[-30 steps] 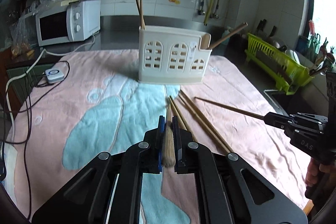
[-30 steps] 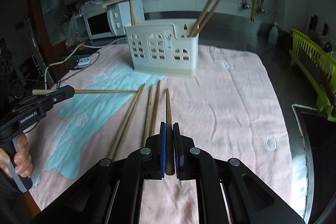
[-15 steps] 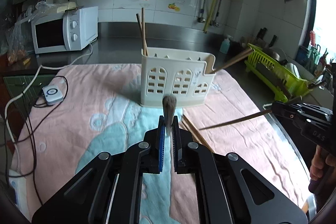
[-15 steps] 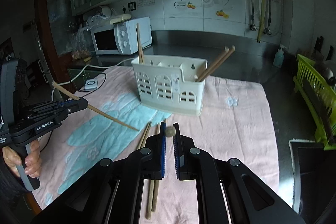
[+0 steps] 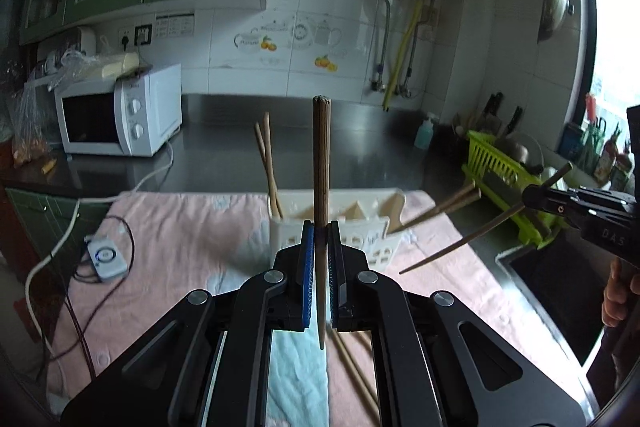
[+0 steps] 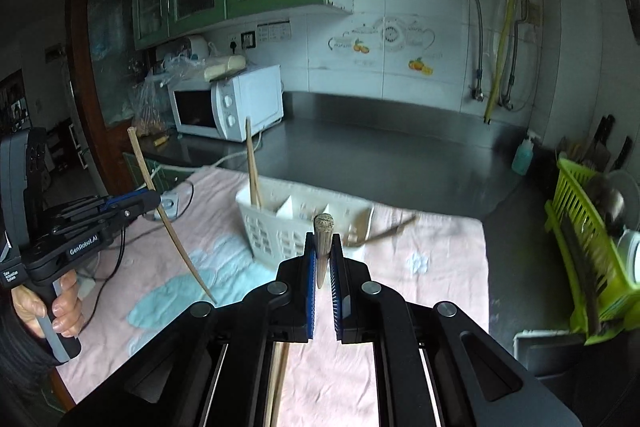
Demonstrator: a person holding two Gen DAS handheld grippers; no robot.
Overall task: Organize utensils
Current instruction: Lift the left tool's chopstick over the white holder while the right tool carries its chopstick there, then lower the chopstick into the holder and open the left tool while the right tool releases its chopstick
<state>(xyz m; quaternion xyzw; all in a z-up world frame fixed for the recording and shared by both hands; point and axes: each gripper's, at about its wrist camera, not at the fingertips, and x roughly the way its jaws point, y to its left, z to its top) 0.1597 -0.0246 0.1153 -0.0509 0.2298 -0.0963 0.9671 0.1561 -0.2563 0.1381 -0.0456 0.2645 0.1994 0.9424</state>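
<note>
My left gripper (image 5: 320,229) is shut on a brown chopstick (image 5: 321,155) that stands nearly upright between its blue pads. In the right wrist view my right gripper (image 6: 322,247) is shut on another chopstick (image 6: 323,227), whose blunt end points at the camera. Both hang above the pink-and-blue cloth (image 5: 192,227), in front of the white utensil holder (image 5: 360,213) (image 6: 276,231). Two chopsticks (image 5: 266,155) stand in its left compartment and two (image 5: 452,205) lean out of its right one. A few loose chopsticks (image 5: 354,363) lie on the cloth below.
A white microwave (image 5: 120,111) stands at the back left on the steel counter. Cables and a small white device (image 5: 105,257) lie at the cloth's left edge. A green dish rack (image 5: 504,171) and a sink are on the right. A person's hand (image 6: 60,307) grips the left handle.
Both grippers have risen off the cloth with their chopsticks. The chopsticks swung from lying flat to steeply tilted, the left one nearly upright. The holder now sits lower in both views.
</note>
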